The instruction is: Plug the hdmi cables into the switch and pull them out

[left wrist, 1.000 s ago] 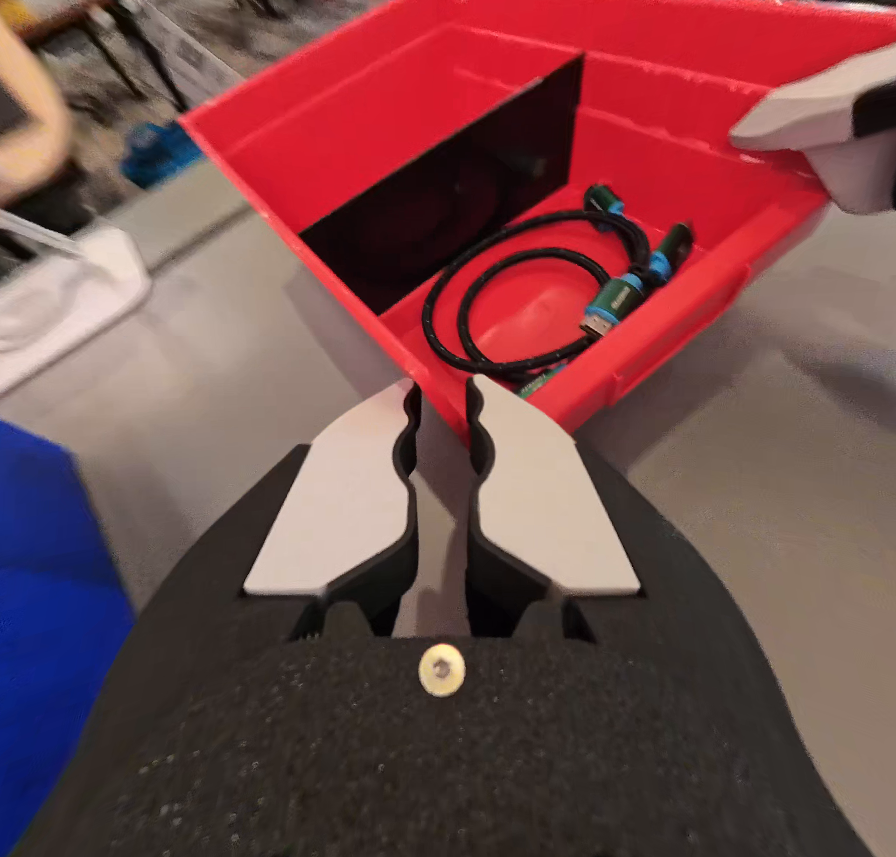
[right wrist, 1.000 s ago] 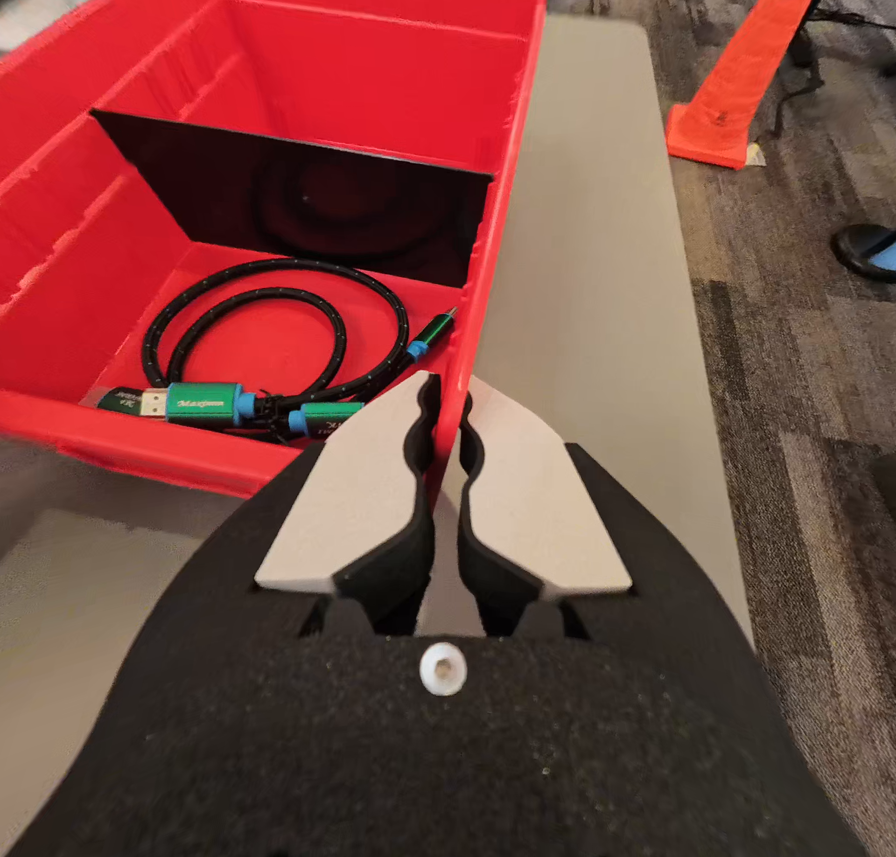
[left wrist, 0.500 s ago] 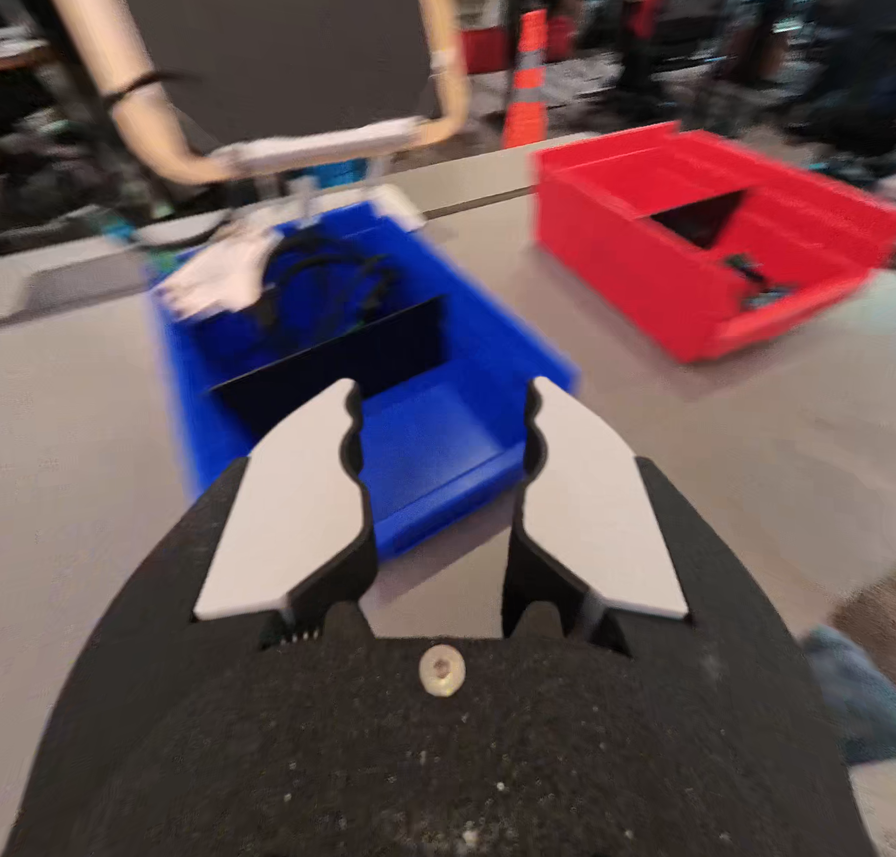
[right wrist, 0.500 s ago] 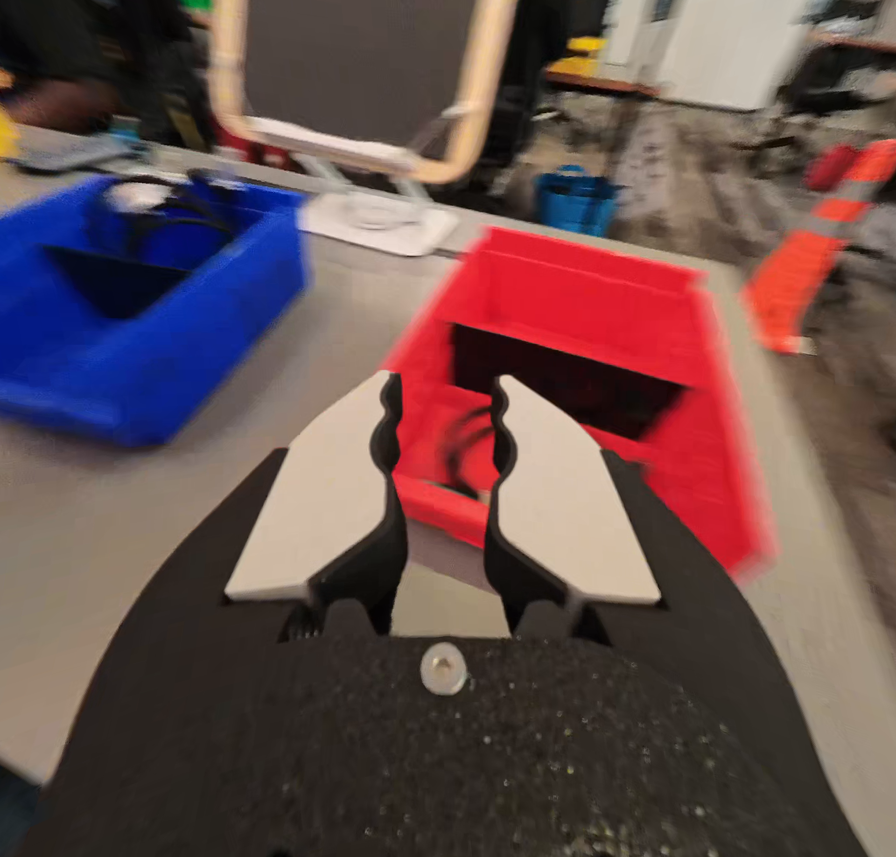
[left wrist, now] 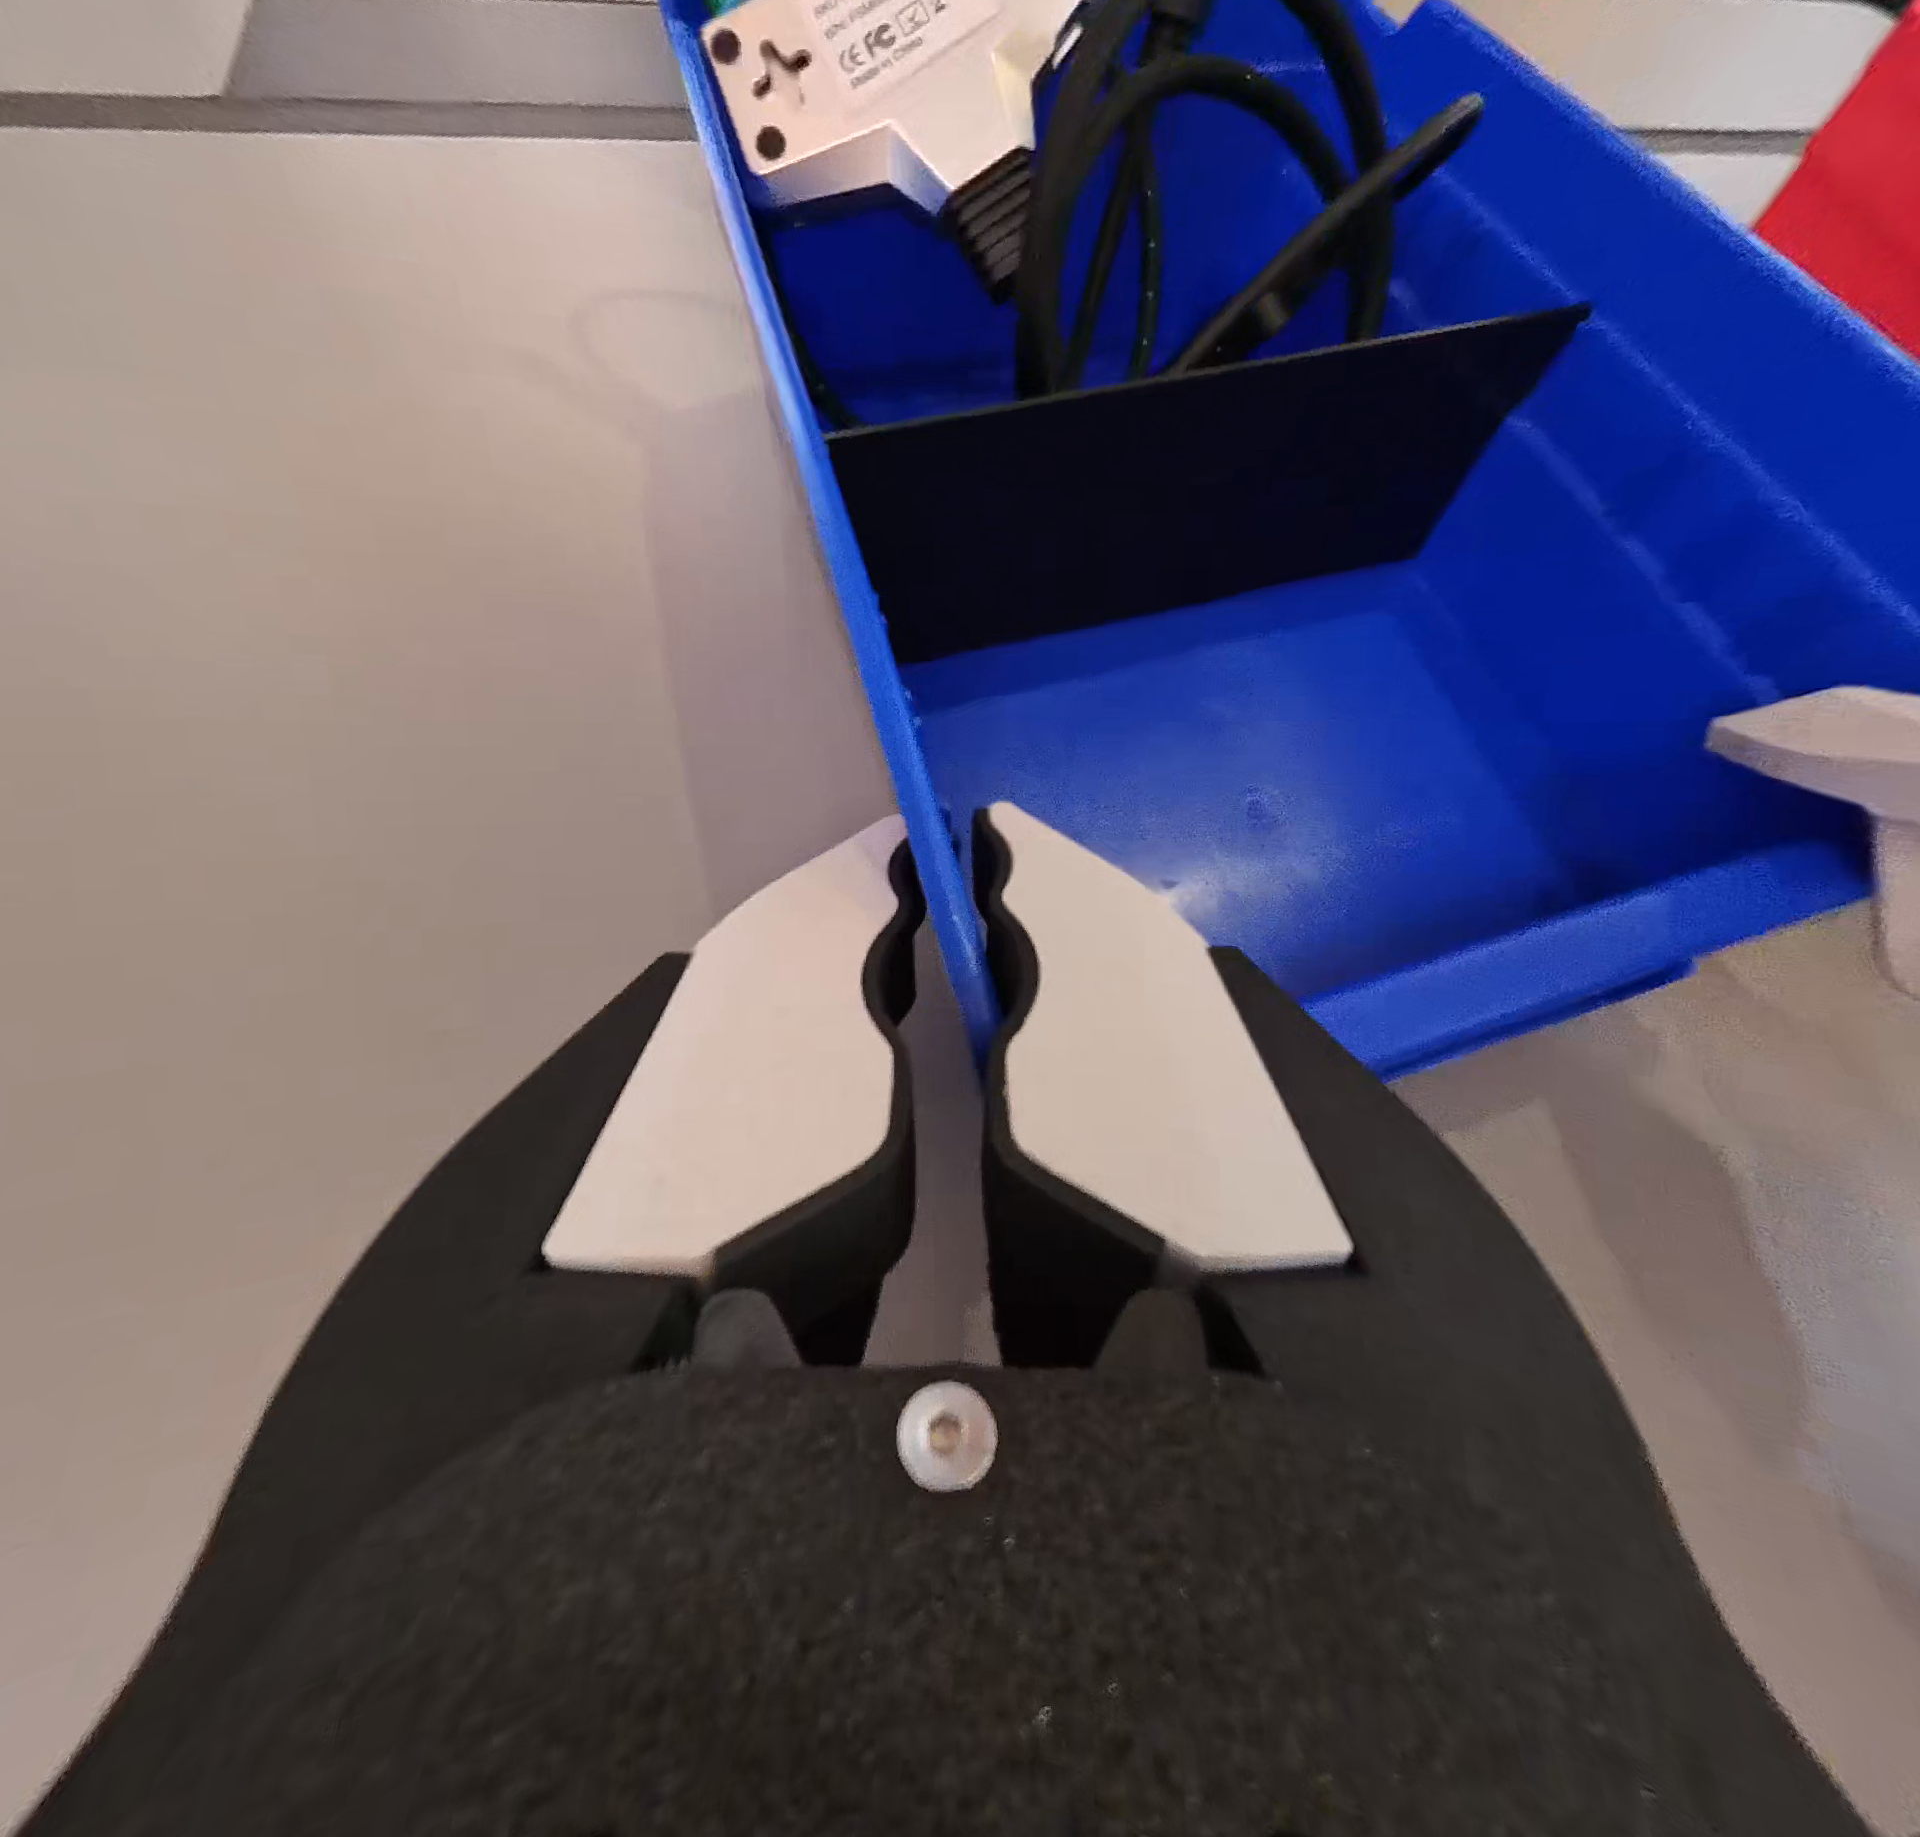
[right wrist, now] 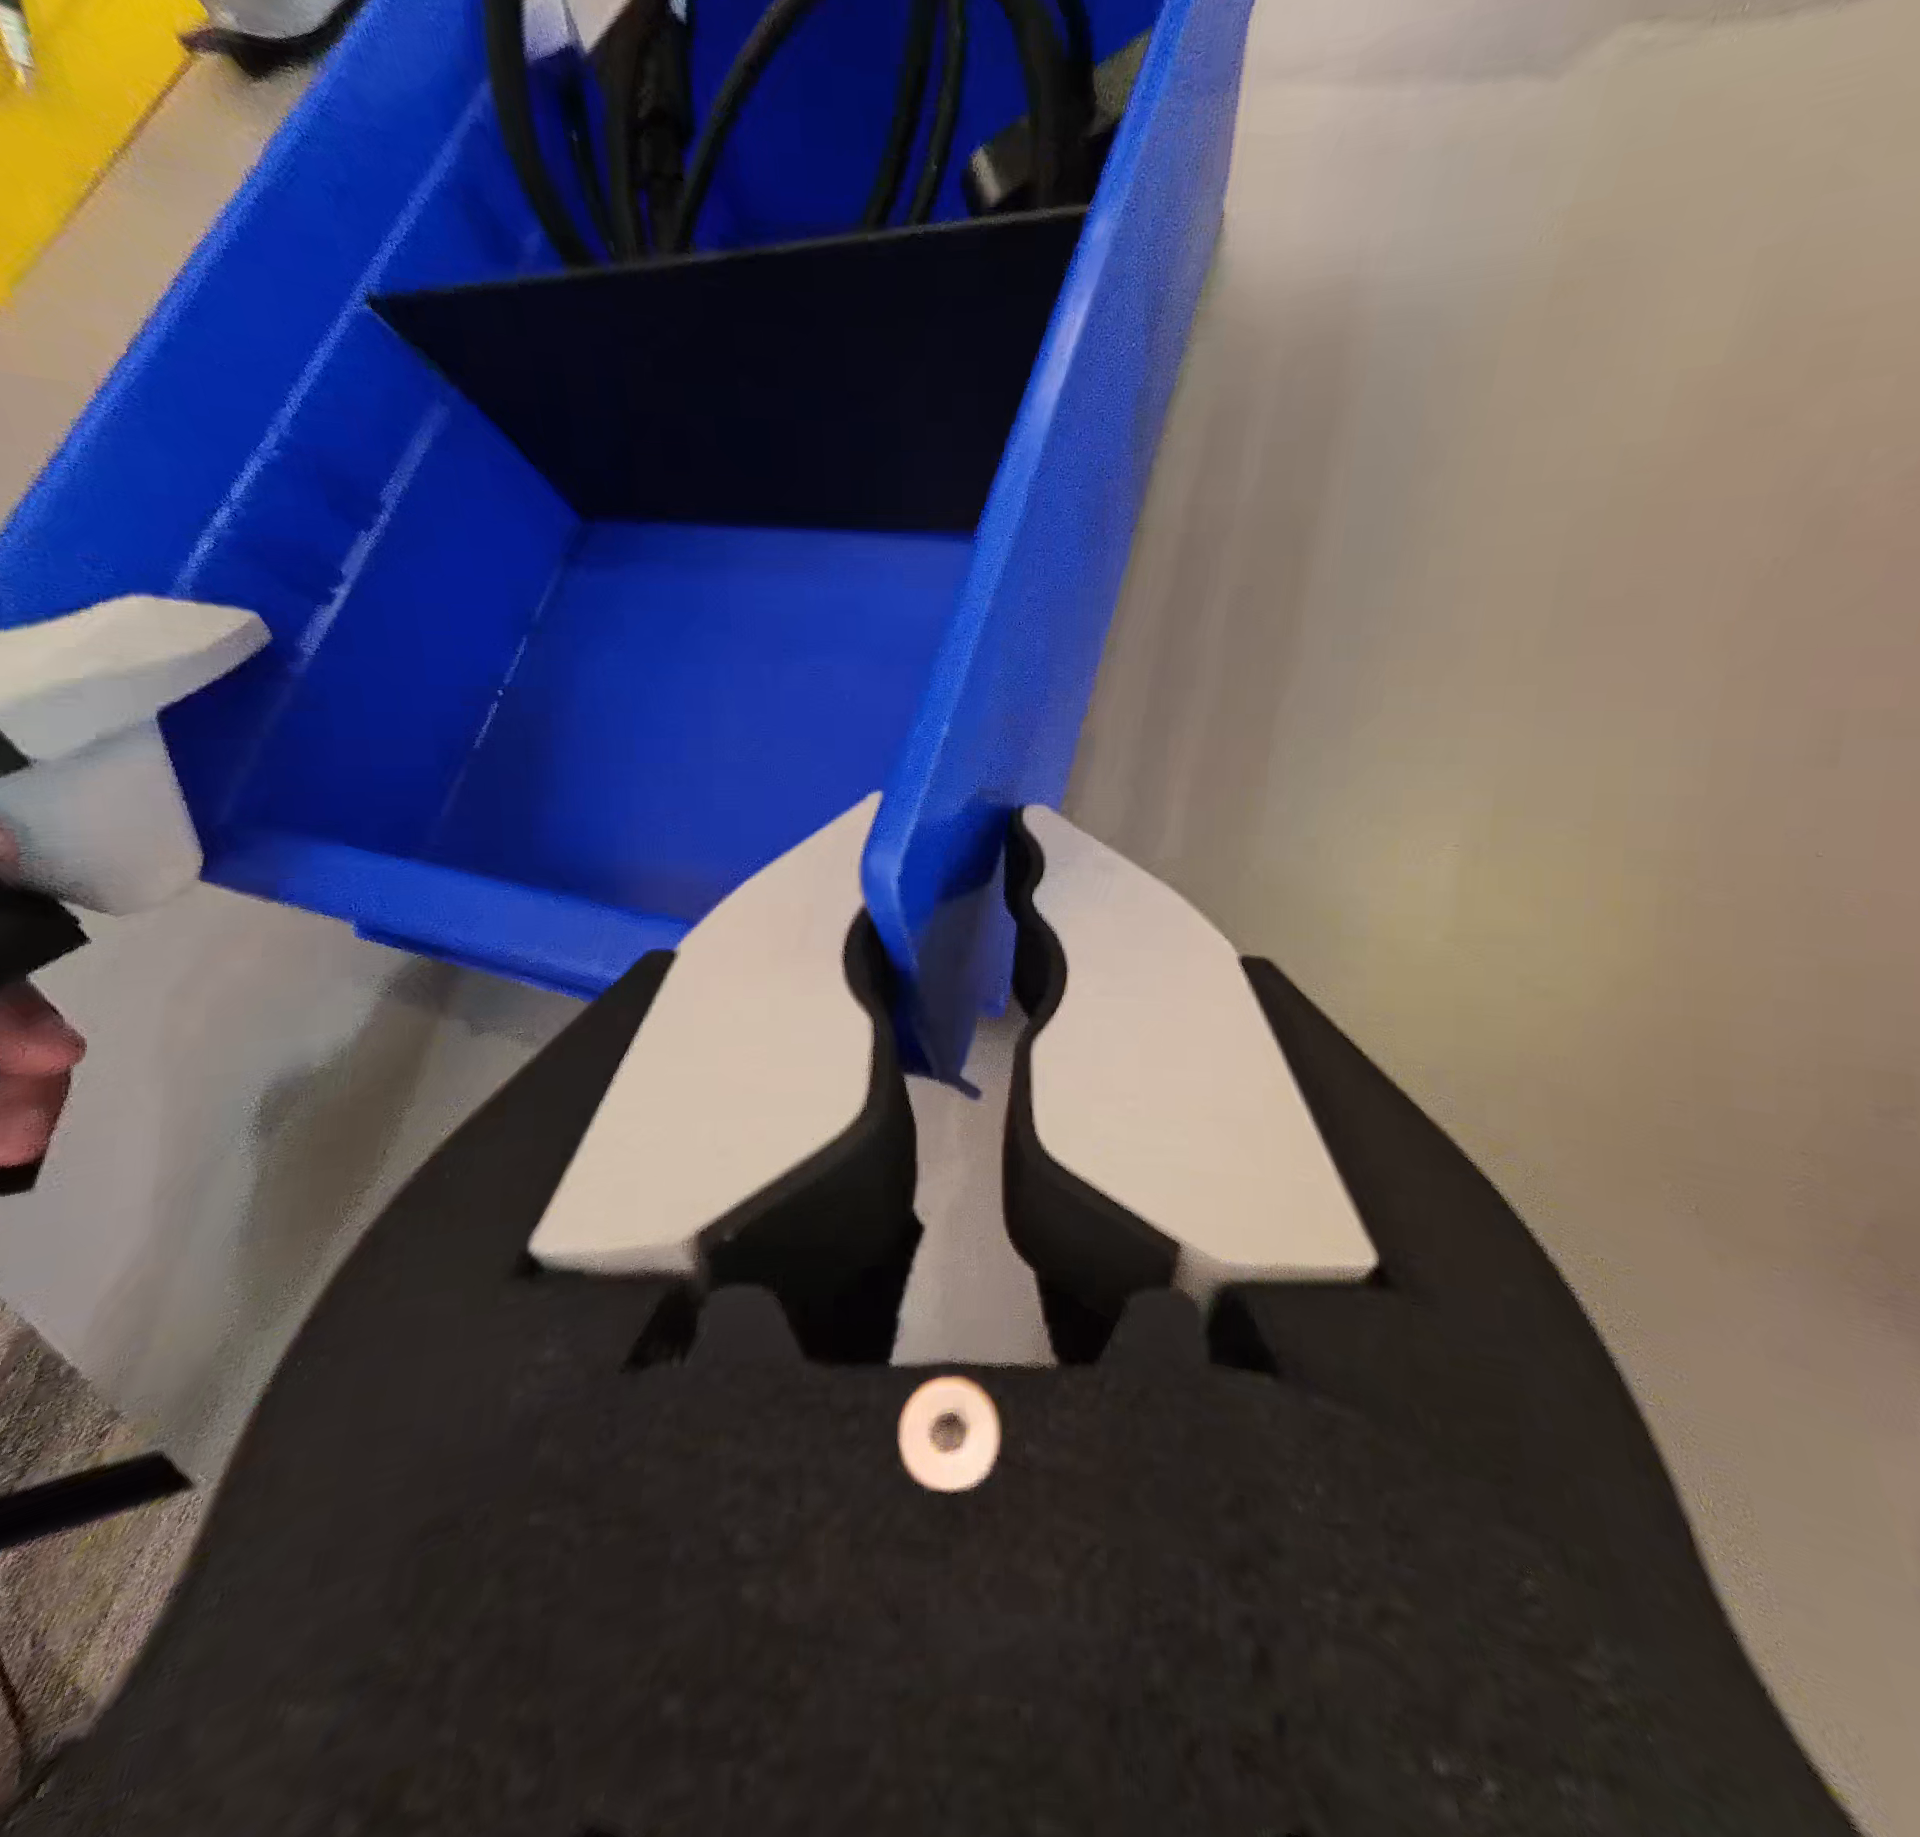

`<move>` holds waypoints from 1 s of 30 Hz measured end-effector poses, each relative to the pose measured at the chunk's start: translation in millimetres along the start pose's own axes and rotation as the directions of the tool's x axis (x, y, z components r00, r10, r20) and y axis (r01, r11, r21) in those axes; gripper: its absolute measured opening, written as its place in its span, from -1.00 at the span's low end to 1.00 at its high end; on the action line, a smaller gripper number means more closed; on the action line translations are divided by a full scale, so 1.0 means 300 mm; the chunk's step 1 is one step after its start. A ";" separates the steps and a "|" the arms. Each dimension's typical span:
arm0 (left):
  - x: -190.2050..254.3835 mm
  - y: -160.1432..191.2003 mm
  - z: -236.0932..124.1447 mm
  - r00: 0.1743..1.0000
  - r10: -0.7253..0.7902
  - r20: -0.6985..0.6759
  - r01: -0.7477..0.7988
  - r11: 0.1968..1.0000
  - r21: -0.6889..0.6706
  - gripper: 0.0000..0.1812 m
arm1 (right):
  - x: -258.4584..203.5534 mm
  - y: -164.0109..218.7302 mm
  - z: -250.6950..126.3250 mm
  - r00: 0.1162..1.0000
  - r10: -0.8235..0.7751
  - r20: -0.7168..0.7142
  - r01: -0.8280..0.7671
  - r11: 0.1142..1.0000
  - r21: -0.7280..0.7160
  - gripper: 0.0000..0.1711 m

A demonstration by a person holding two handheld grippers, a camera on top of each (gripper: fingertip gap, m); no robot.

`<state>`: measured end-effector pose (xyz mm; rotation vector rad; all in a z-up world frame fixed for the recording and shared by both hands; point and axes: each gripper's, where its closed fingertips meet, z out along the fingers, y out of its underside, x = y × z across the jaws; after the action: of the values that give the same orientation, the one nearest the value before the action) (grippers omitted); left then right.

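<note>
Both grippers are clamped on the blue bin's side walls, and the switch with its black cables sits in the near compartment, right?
Not quite: the switch and black cables sit in the far compartment, behind the black divider; the near one is empty, per the left wrist view. The left gripper and right gripper do clamp the blue bin.

Glossy blue plastic bin (left wrist: pixel 1621 582), matt black divider (left wrist: pixel 1143 499), brushed-metal switch (left wrist: pixel 883 73), smooth grey tabletop (left wrist: pixel 364 540).

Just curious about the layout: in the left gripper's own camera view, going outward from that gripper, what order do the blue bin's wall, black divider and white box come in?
1. Blue bin wall, between the left gripper fingers.
2. Black divider, mid-bin.
3. White box, far compartment.
</note>
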<state>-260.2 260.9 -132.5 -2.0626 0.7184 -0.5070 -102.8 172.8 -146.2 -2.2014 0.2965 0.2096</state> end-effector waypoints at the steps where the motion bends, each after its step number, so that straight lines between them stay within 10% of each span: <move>1: -0.042 -0.003 -0.016 1.000 -0.006 0.024 0.006 1.000 0.006 -0.93 | -0.037 -0.014 0.006 1.000 -0.019 -0.014 0.019 1.000 0.005 -0.83; 11: -0.655 -0.088 -0.161 0.984 0.039 0.172 -0.055 0.994 0.093 -0.96 | -0.590 -0.104 0.309 0.979 -0.187 0.078 0.180 0.979 0.093 -0.80; 20: -0.798 -0.045 -0.070 0.989 -0.138 0.055 0.128 0.979 0.157 -0.94 | -0.693 -0.045 0.414 0.975 -0.184 0.123 0.172 0.980 0.101 -0.69; 30: -0.631 -0.119 -0.346 0.974 -0.036 0.223 -0.032 0.956 0.291 -0.44 | -0.329 -0.076 -0.019 0.875 -0.426 0.228 0.351 0.885 0.306 -0.58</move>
<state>-452.7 338.7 -63.1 -1.8054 0.4743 -0.3478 -190.5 195.3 -100.3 -1.8914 -0.2776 0.2490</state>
